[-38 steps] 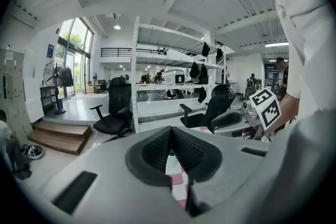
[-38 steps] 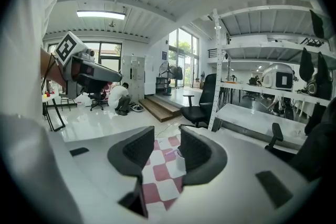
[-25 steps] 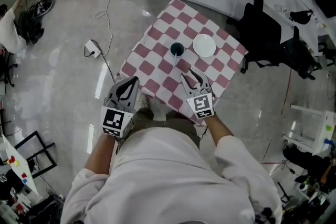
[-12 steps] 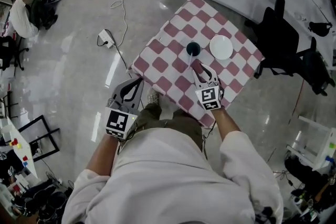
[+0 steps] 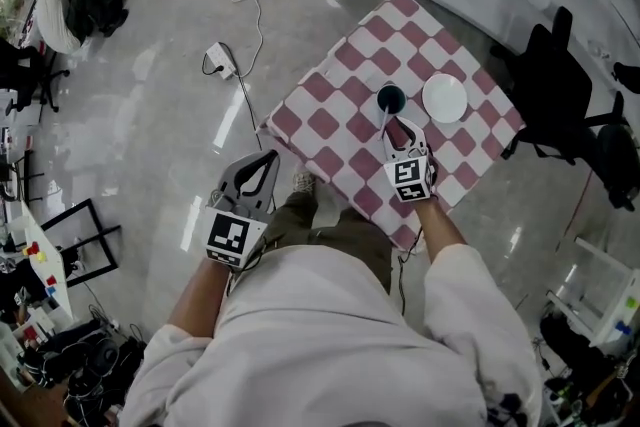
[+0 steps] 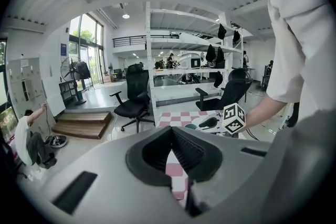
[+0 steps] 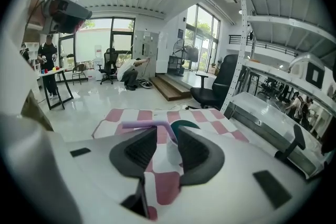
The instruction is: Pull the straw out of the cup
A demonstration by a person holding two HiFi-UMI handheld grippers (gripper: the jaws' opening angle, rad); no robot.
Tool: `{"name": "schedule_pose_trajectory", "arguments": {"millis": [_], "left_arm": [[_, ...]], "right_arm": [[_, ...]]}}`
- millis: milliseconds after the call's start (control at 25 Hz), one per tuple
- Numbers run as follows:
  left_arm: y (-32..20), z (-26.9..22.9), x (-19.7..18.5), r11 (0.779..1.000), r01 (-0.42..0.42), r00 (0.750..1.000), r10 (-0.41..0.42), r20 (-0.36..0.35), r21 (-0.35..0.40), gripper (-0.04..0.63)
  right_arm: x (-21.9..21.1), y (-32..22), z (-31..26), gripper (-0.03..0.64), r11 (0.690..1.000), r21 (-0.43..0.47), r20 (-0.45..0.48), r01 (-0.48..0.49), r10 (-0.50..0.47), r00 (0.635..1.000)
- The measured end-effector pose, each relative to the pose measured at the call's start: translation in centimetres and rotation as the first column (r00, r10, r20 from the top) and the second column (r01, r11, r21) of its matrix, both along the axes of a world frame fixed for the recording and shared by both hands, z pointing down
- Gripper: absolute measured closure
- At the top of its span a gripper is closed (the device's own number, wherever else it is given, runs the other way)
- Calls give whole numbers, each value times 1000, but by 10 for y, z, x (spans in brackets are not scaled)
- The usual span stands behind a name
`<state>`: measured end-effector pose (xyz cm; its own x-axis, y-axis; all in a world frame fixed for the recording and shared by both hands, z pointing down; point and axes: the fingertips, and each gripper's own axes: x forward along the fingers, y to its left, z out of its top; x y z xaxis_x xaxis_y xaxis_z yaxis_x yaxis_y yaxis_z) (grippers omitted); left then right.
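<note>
Straw (image 7: 140, 124), purple and bent, stands in the cup (image 5: 390, 98) near the middle of the checked table (image 5: 318, 123), with a white plate (image 5: 445, 99) just beside it toward the right corner. The right gripper (image 7: 165, 136) has come down from the near edge to the cup. Its jaws have been narrowing but do not yet pinch the stem between them. The left gripper (image 5: 262, 165) hangs off the near-left edge, fingers together and empty. A grip looks imminent; the pull has not begun.
</note>
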<state>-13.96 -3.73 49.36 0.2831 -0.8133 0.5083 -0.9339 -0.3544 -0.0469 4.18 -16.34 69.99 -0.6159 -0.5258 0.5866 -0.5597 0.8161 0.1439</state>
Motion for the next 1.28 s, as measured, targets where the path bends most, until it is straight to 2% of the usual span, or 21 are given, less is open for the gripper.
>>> {"name": "schedule_pose_trajectory", "arguments": {"millis": [520, 880, 1280], "left_arm": [[-8, 12, -10, 998, 40, 999, -41, -9, -38, 591], [-10, 16, -10, 998, 48, 999, -49, -12, -48, 591], [-7, 13, -18, 997, 59, 998, -59, -12, -45, 591]], "right_arm": [[-20, -20, 14, 499, 999, -18, -5, 39, -39, 999], [-22, -23, 15, 572, 999, -1, -21, 41, -41, 999], [-25, -25, 11, 578, 999, 13, -25, 30, -29, 999]]}}
